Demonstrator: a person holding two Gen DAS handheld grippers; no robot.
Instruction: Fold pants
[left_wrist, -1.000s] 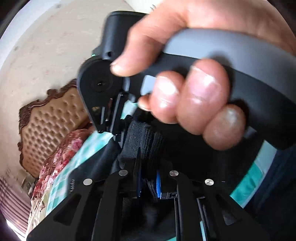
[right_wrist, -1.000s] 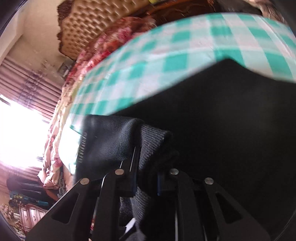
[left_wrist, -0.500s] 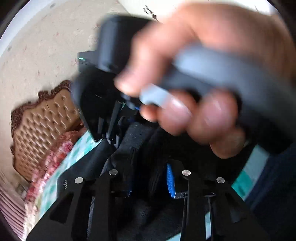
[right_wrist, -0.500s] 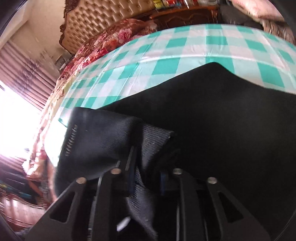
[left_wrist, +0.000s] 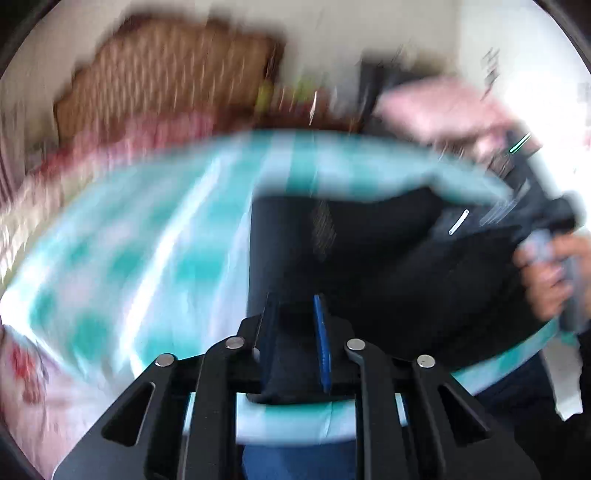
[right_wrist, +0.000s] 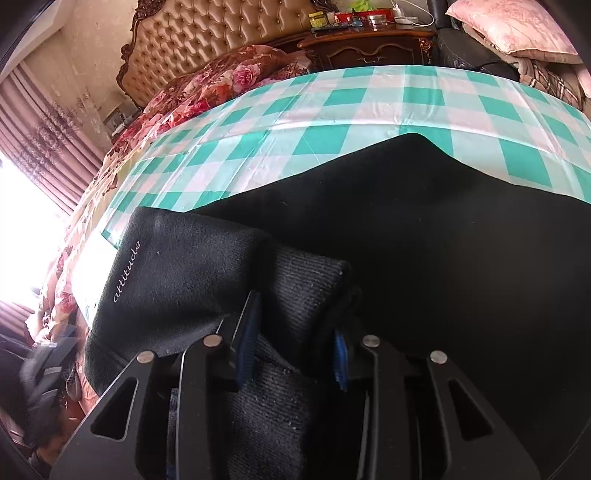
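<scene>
Black pants (right_wrist: 443, 258) lie folded on a green checked tablecloth (right_wrist: 332, 103). A folded part with "attitude" lettering (right_wrist: 166, 266) rests on top at the left. My right gripper (right_wrist: 295, 317) points down at a ribbed cuff (right_wrist: 303, 288). Its jaws are opening, with the cuff loose between the pads. The left wrist view is blurred by motion. My left gripper (left_wrist: 293, 310) hangs over the near left corner of the pants (left_wrist: 388, 258). Its jaws are closing, with black cloth showing in the gap. A hand (left_wrist: 546, 273) holds the other gripper's handle at the right.
A tufted headboard (right_wrist: 207, 33) and floral bedding (right_wrist: 207, 81) lie beyond the table on the left. A dark wooden nightstand (right_wrist: 369, 40) with small items stands behind. A pink pillow (right_wrist: 517, 29) is at the back right, and curtains (right_wrist: 37, 129) hang at the far left.
The left gripper swung away from the right hand to the pants' left end, its jaws widening then narrowing. The right gripper stayed put while its jaws spread off the ribbed cuff.
</scene>
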